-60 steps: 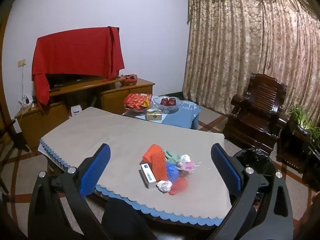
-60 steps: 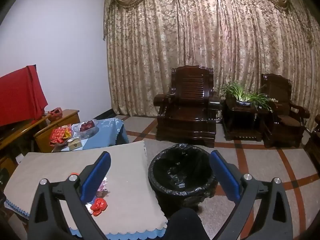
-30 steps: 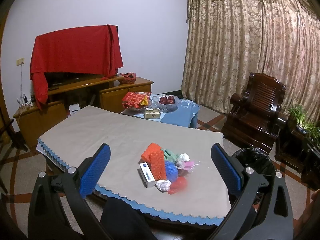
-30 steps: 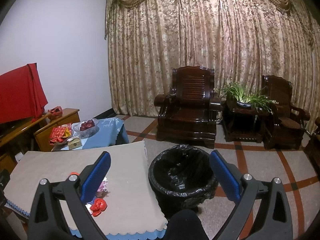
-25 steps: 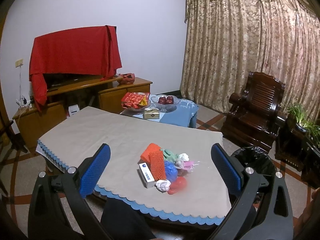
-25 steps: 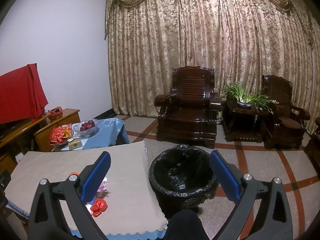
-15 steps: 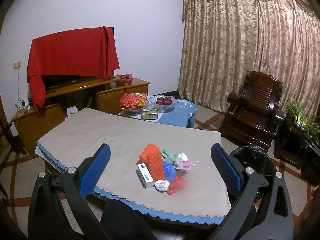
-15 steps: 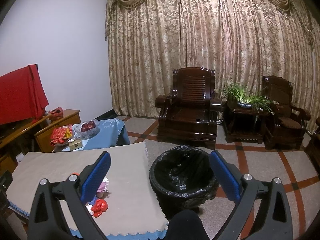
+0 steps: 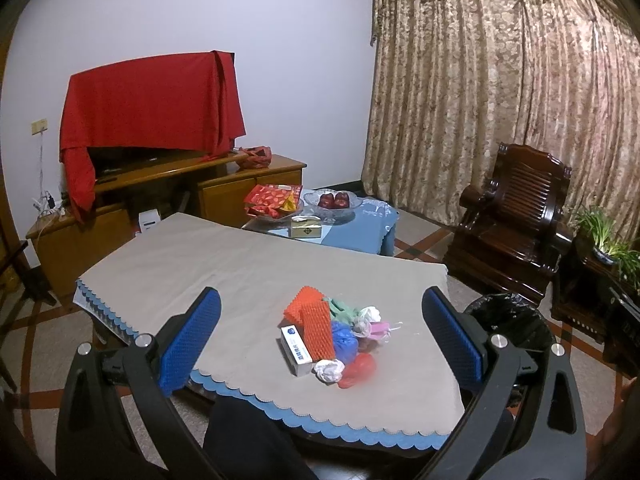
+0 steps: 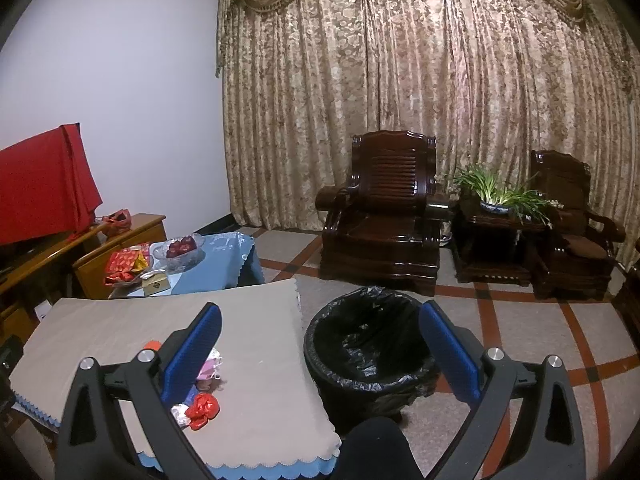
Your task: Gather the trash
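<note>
Left wrist view: left hand-held gripper [image 9: 320,336] spread wide, empty; mixed-colour trash pile [image 9: 332,338] on beige tabletop [image 9: 240,264] dead ahead, nearer than right hand-held gripper [image 10: 320,346], also spread, facing black-lined bin [image 10: 366,354].

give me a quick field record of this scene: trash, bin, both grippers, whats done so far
trash: pile of wrappers, orange foam net, small white box and crumpled bits, near the front edge of the table
bin: black-lined bin on the floor beside the table, looks empty
left gripper: open, holding nothing, aimed at the pile
right gripper: open, holding nothing, aimed toward the bin
progress: nothing picked up yet
</note>
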`<act>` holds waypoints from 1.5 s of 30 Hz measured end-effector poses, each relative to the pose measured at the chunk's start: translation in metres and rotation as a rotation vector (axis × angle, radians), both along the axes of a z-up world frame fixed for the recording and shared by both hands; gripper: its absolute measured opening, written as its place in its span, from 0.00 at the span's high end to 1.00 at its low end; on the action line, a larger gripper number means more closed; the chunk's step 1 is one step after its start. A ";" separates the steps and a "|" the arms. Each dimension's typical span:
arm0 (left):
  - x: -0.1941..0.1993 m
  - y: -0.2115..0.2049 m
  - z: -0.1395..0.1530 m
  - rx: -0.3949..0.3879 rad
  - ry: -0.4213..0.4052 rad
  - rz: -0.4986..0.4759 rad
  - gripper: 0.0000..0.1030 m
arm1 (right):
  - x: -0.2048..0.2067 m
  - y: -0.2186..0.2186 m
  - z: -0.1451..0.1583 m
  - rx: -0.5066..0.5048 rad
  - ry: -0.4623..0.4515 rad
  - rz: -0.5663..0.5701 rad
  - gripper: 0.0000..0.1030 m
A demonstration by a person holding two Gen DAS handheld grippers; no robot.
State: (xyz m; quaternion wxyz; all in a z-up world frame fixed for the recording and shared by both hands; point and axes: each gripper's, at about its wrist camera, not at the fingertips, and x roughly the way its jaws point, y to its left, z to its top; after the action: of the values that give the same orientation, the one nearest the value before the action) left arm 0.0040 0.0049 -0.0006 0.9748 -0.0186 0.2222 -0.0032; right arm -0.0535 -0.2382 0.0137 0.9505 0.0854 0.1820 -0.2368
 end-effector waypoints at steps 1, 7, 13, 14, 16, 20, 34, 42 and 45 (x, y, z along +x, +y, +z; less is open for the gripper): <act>0.000 0.000 0.000 0.001 0.000 0.000 0.05 | 0.000 0.000 0.000 0.000 -0.001 0.001 0.06; 0.000 0.000 0.001 0.001 -0.003 0.001 0.05 | 0.003 -0.001 -0.001 -0.002 0.002 0.003 0.06; 0.000 0.000 0.000 0.001 -0.001 0.000 0.05 | 0.004 -0.001 -0.002 -0.001 0.002 0.003 0.06; 0.000 0.001 0.000 0.002 -0.001 0.000 0.05 | 0.004 -0.001 -0.003 -0.001 0.002 0.004 0.06; 0.000 0.000 0.001 0.003 -0.001 0.000 0.05 | 0.005 -0.001 -0.004 -0.001 0.003 0.008 0.06; 0.002 0.001 0.001 0.001 0.002 0.007 0.05 | 0.008 0.002 -0.008 -0.001 0.006 0.015 0.06; 0.062 0.038 -0.061 -0.035 0.220 0.073 0.05 | 0.059 0.018 -0.048 -0.002 0.134 0.116 0.06; 0.103 0.057 -0.118 -0.040 0.359 0.092 0.05 | 0.123 0.036 -0.121 0.076 0.295 0.252 0.06; 0.116 0.053 -0.136 -0.033 0.404 0.077 0.05 | 0.148 0.049 -0.152 0.084 0.366 0.311 0.06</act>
State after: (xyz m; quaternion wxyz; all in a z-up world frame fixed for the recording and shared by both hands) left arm 0.1201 0.0583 -0.1365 0.9093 -0.0432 0.4124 0.0341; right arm 0.0947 -0.1893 -0.1382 0.9223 0.0517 0.3719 -0.0914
